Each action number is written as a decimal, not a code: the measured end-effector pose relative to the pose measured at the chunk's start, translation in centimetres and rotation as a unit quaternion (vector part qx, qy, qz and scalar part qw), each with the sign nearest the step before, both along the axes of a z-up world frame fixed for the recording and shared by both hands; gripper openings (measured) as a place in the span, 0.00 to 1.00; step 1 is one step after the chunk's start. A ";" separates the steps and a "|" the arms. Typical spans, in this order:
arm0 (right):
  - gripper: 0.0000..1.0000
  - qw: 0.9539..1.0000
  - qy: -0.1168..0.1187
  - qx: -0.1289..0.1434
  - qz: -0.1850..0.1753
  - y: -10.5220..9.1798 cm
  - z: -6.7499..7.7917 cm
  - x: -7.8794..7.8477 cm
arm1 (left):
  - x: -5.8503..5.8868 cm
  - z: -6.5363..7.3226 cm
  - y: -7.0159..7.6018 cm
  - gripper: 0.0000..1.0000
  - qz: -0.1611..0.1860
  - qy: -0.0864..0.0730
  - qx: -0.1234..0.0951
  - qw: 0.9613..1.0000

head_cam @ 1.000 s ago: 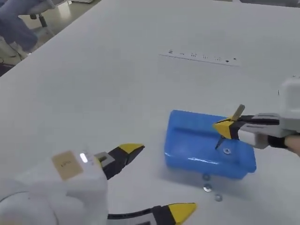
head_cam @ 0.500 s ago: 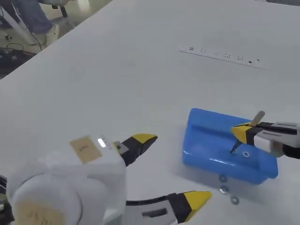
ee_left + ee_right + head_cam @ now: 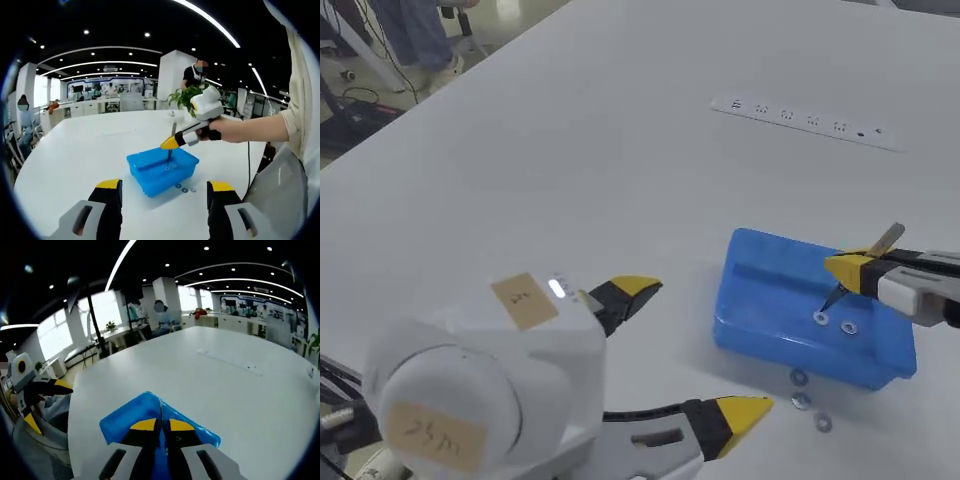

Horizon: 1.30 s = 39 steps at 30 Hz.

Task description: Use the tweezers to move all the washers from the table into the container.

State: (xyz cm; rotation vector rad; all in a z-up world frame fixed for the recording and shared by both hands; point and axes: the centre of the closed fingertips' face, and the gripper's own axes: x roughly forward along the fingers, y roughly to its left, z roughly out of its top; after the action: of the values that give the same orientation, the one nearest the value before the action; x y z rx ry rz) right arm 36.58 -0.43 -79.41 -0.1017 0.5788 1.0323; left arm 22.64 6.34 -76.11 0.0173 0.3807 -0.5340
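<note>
Blue container [image 3: 770, 310], silver washers [image 3: 801, 401], white table [image 3: 570, 150], yellow-tipped black fingers [image 3: 732, 414]

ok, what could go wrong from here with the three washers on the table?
1. The three loose washers lie bunched on the table close to the blue container's front wall; the tweezers may knock one away while pinching another.
2. Tweezer tips sit low by the two washers inside; lifting out could flick one.
3. The left tongs hang open, off the container; a bump might slide it.
</note>
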 end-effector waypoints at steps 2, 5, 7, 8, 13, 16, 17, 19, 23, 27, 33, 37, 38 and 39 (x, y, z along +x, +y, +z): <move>0.03 1.000 0.005 0.020 -0.010 -0.4 1.2 -0.5 | 0.1 0.3 -0.1 0.71 0.000 -0.004 -0.010 1.000; 0.03 1.000 0.002 0.027 -0.011 -0.9 2.2 -1.5 | 0.0 0.0 0.0 0.71 0.001 0.003 -0.008 1.000; 0.03 1.000 -0.003 0.028 -0.007 -1.2 2.7 -2.3 | 0.0 0.1 -0.1 0.71 -0.002 0.001 -0.010 1.000; 0.03 1.000 -0.004 0.031 -0.005 -1.3 2.9 -2.7 | 0.0 0.0 -0.2 0.71 -0.004 0.002 -0.008 1.000; 0.03 0.998 0.011 0.055 -0.009 -1.8 3.8 -4.7 | -0.1 -0.1 -0.4 0.70 -0.009 0.004 -0.005 1.000; 0.03 0.995 0.037 0.088 -0.021 -2.0 4.2 -6.0 | -0.1 -0.1 -0.4 0.70 -0.010 0.004 -0.004 1.000; 0.03 0.994 0.044 0.094 -0.023 -2.1 4.1 -6.4 | -0.1 -0.1 -0.4 0.70 -0.009 0.004 -0.004 1.000; 0.03 0.994 0.050 0.093 -0.026 -2.4 3.5 -7.0 | -0.1 -0.1 -0.4 0.70 -0.009 0.004 -0.005 1.000; 0.03 0.993 0.069 0.094 -0.034 -2.7 1.8 -8.0 | -0.1 -0.1 -0.5 0.70 -0.009 0.003 -0.006 1.000; 0.03 0.995 0.065 0.075 -0.021 -2.6 0.1 -8.9 | -0.2 -0.1 -0.5 0.70 -0.010 0.003 -0.004 1.000; 0.04 0.997 0.056 0.057 -0.009 -2.3 -1.6 -9.1 | -0.2 -0.1 -0.6 0.69 -0.011 0.004 -0.005 1.000; 0.04 0.998 0.058 0.039 0.002 -2.2 -2.8 -9.3 | -0.2 -0.1 -0.6 0.69 -0.011 0.004 -0.004 1.000; 0.04 0.998 0.057 0.038 0.004 -2.2 -2.9 -9.3 | -0.2 -0.1 -0.6 0.69 -0.011 0.004 -0.004 1.000; 0.04 0.998 0.058 0.037 0.004 -2.2 -2.9 -9.3 | -0.2 -0.1 -0.6 0.69 -0.011 0.004 -0.004 1.000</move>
State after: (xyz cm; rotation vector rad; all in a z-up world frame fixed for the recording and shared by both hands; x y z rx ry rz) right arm 27.24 -2.61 -82.36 0.0211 0.6444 1.0715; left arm 22.41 5.78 -76.25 0.0108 0.3868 -0.5569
